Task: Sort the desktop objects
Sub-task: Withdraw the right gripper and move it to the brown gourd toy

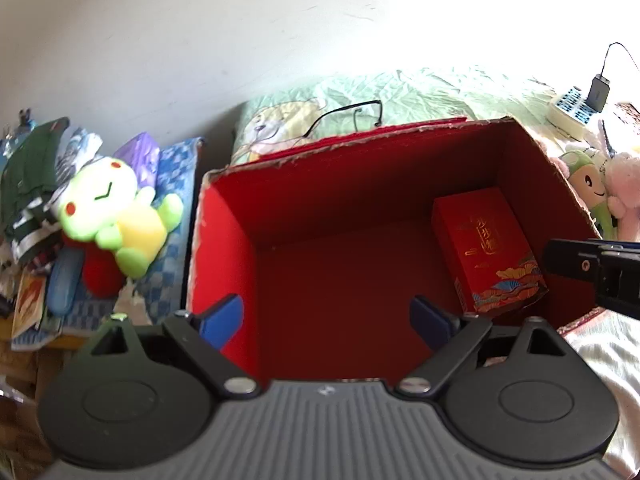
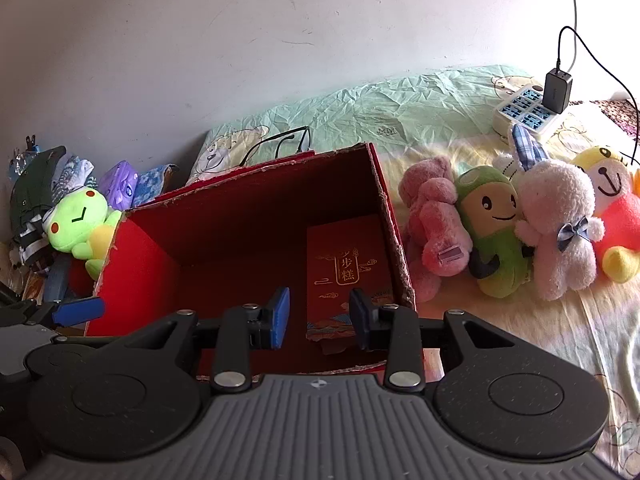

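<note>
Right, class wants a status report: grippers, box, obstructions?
Left gripper open, empty. Right gripper part open, empty. Red carton holds one red packet. Nothing blocking.

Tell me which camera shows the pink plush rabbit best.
The right wrist view: the pink plush rabbit lies whole on the bed beside the green plush toy. The left wrist view catches only part of it at the right edge.

The big red carton (image 1: 360,184) stands open on top, its cardboard rim torn rough. Inside it, a small red gift packet (image 1: 486,250) with gold letters and a coloured fan pattern lies flat on the floor of the carton, against its right wall. Just outside this right wall, four plush toys lie together: pink bear (image 2: 434,220), green mushroom (image 2: 496,228), white rabbit (image 2: 560,224), yellow-red bear (image 2: 616,208). A green frog plush (image 1: 116,212) lies just beside the carton's left wall.
</note>
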